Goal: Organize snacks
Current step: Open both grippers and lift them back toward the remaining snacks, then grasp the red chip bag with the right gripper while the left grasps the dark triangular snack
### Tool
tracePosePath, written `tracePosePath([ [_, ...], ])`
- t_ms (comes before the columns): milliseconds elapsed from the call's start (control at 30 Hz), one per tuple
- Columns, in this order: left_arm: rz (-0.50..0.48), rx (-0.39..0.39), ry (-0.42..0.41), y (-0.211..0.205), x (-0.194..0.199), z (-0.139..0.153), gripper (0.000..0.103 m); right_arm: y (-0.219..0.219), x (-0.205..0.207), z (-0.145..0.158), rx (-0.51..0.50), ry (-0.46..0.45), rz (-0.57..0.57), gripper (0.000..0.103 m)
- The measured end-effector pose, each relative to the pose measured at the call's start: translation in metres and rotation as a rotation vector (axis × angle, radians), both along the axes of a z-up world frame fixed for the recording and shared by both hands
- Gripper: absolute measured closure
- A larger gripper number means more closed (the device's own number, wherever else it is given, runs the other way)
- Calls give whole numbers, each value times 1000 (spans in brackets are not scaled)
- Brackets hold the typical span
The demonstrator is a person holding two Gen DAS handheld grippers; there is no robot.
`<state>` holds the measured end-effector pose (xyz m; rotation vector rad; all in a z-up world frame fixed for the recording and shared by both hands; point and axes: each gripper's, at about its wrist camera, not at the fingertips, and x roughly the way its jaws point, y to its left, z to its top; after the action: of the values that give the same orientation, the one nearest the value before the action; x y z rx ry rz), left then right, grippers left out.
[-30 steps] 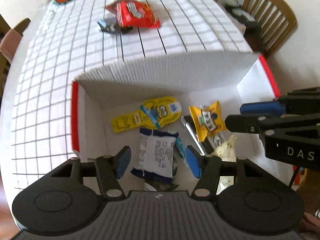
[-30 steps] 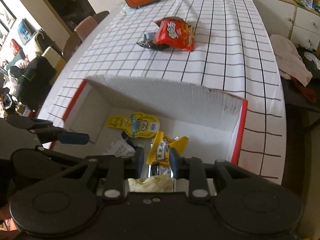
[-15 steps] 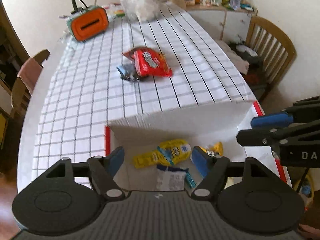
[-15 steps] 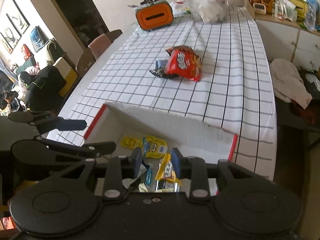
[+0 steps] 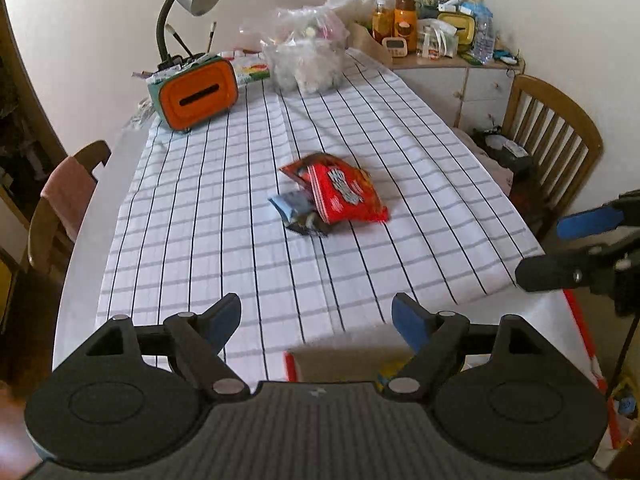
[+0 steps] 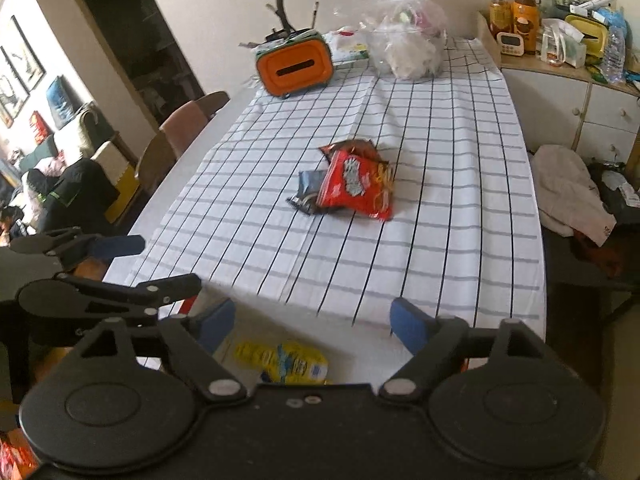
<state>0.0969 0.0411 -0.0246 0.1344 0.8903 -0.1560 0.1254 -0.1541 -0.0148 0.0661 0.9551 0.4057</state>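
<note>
While a red snack bag (image 5: 340, 192) lay crumpled near the middle of the table (image 5: 192, 240), its glossy foil printed with white lettering, a smaller dark-and-blue packet (image 5: 298, 212) sat tucked against and partly under its left side. Both rested on a white cloth (image 5: 432, 216) crossed by black and grey lines. At the near edge stood a white box (image 6: 360, 356) with red trim, a yellow wrapped snack (image 6: 284, 362) lying inside it. Above the box, the left gripper (image 5: 316, 322) and the right gripper (image 6: 312, 320) had both just been opening, their blue-padded jaws spread wide with nothing between them. Toward the far end of the table stood an orange tissue holder (image 5: 196, 94), a grey desk lamp (image 5: 188, 4) behind it, and a clear plastic bag (image 5: 308, 52) of goods at the far right corner.
</note>
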Motion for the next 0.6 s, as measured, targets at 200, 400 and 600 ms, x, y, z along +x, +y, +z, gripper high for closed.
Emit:
tracePosePath([
  [200, -40, -5, -14, 21, 40, -14, 20, 12, 48, -8, -31, 7, -70, 8],
  [400, -117, -22, -1, 36, 81, -35, 20, 38, 87, -17, -158, -84, 81, 8],
  [600, -232, -22, 36, 36, 121, -62, 20, 66, 121, -44, -354, -168, 299, 8],
])
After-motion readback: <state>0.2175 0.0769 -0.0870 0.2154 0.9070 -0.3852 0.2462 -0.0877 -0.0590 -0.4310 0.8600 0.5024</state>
